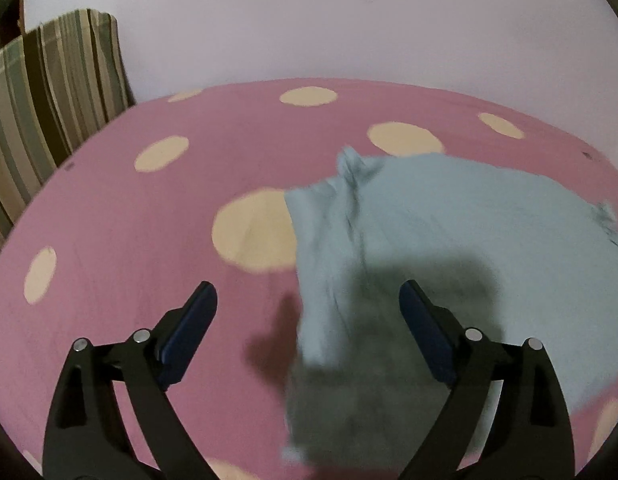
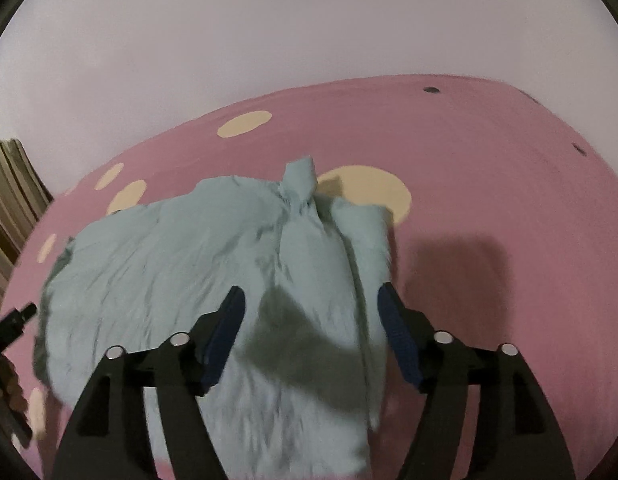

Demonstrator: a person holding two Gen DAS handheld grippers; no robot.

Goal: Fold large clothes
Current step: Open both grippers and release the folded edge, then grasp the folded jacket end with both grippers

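- On the left wrist view, your left gripper (image 1: 308, 296) has its two fingers (image 1: 197, 312) spread wide apart, and nothing is held between them.
- It tips down toward the pink bed sheet (image 1: 149, 216) with big cream dots.
- Below it, the light blue cloth (image 1: 449, 220) lies on the sheet, mostly to the right and ahead of the fingers. Its left edge runs down between the two fingers, lower than the tips.
- A dark shadow of the tool falls on the cloth close to the right finger. The picture is a bit blurry.
- Far off at the left stands a striped cushion (image 1: 49, 92), against a plain pale wall (image 1: 309, 20).
- On the right wrist view, your right gripper (image 2: 311, 294) also has its fingers (image 2: 229, 320) apart, a little less wide, and they grip nothing.
- It tips down too, right over the cloth (image 2: 169, 264).
- Most of the cloth spreads to the left and ahead of the fingers; a bunched, pointy bit (image 2: 301, 180) sticks up at the far end.
- The cloth's right edge lies just beside the right finger, but you cannot tell if it touches.
- At the left edge you can see a small part of the other black tool (image 2: 13, 324).
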